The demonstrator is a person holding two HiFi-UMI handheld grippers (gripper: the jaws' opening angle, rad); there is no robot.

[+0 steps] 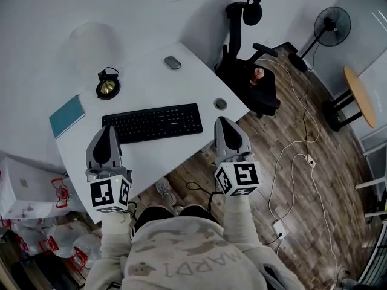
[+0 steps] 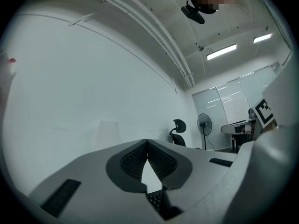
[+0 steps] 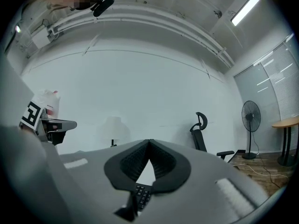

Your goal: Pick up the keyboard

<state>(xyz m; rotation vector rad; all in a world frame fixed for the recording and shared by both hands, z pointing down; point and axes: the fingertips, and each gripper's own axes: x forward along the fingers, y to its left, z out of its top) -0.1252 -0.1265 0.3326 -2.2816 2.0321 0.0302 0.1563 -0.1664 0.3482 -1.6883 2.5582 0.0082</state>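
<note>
Head view, progress: I see the keyboard (image 1: pixel 152 122) lying flat on the desk (image 1: pixel 145 77), not yet lifted.
Head view, pose: my left gripper (image 1: pixel 110 130) is at its left end and my right gripper (image 1: pixel 222 121) just off its right end, both level.
Left gripper view: jaws pressed together, empty, keys below.
Right gripper view: jaws closed on nothing, keys below.
Remaining: I judge grasping and lifting.

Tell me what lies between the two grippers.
The keyboard lies on the desk between the left gripper and the right gripper. The head view shows this.
</note>
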